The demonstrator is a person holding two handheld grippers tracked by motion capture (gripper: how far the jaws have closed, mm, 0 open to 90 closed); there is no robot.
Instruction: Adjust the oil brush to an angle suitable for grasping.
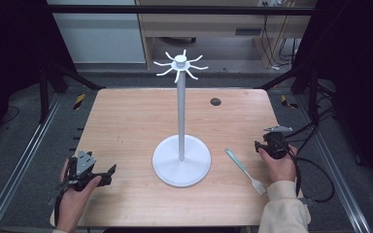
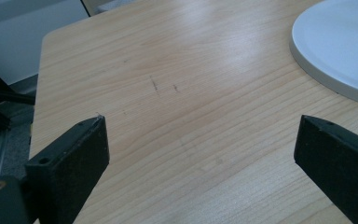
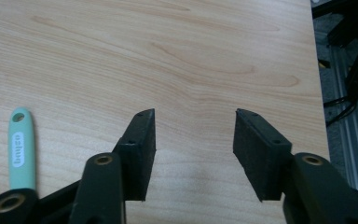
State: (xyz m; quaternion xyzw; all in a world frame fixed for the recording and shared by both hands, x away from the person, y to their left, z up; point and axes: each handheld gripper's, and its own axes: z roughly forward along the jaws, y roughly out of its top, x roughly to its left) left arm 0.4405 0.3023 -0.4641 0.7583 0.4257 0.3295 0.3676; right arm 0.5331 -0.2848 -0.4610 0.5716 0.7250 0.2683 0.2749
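Mint-green-handled silicone brush [image 1: 245, 171] lies near surface's right edge, beside white round-based hook stand [image 1: 181, 160]. Right gripper [image 3: 195, 135] fingers half open, empty; left gripper [image 2: 200, 149] fingers wide, empty.

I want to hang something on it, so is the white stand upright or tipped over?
Upright: the white stand has its round base flat on the table and its pole rising straight to the hooks.
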